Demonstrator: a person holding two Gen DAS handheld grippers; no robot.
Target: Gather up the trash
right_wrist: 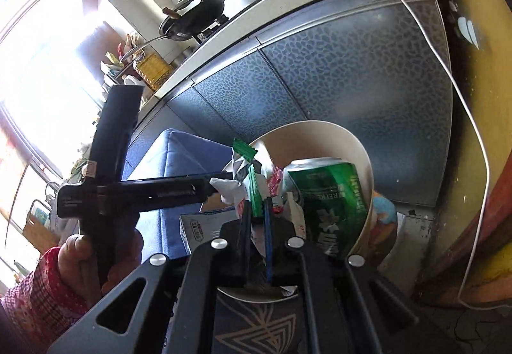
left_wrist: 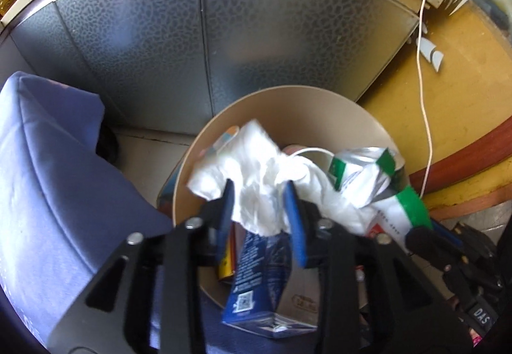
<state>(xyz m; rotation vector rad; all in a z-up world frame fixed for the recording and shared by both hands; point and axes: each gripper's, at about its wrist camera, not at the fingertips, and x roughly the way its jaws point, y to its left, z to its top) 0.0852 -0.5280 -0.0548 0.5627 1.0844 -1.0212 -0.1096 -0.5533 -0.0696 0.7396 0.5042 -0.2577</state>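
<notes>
Left tool (left_wrist: 259,194) hangs over the beige bin (left_wrist: 368,117) with its blue pads parted around a crumpled white tissue (left_wrist: 256,168), which lies between them above the bin's mouth; I judge this the drop-off step, needing only a wider spread so the tissue falls clear. Right tool (right_wrist: 257,210) is pinched on a green-and-silver wrapper (right_wrist: 252,184) just over the same bin, beside a green can (right_wrist: 332,194) inside it, and should release next; the blue carton (left_wrist: 256,283), already packed trash, and a white cable (left_wrist: 422,98) crowd the opening
</notes>
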